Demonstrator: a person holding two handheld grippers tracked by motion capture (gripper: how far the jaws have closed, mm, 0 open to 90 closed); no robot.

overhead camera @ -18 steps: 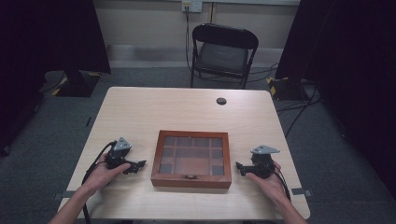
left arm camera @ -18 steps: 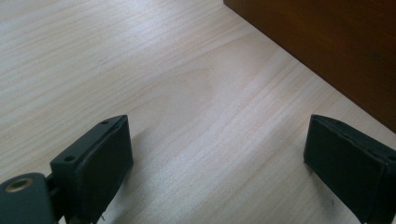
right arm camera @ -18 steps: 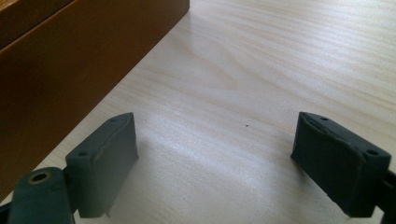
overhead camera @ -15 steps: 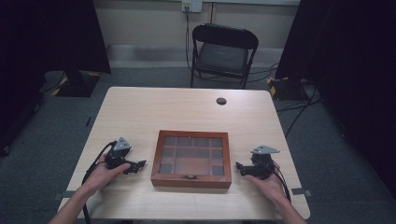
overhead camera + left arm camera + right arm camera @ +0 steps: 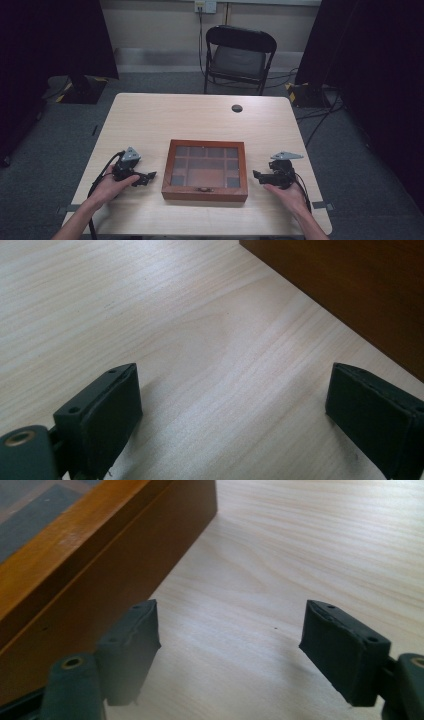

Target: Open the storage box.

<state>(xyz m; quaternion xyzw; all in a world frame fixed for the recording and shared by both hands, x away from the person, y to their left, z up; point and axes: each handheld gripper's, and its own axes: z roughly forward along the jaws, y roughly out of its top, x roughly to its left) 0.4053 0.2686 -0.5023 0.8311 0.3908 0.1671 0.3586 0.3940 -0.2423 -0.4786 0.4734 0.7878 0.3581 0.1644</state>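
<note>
One wooden box sits near the front middle of the table, its glass-paned lid closed and a small metal clasp on its near side. Through the glass the inside shows as a grid of compartments, three rows deep with a wider cell in the middle; whether anything lies in them cannot be made out from above. Two grippers rest on the tabletop, one on each side of the box and both pointing inward at it. The left gripper, held in the person's left hand, lies just beside the box's left wall, and its jaws stand wide apart over bare wood with nothing between them. The right gripper, in the right hand, lies near the right wall, its jaws likewise spread with only tabletop between. One small dark round disc lies towards the far edge, well apart from the box. One black folding chair stands behind the table.
</note>
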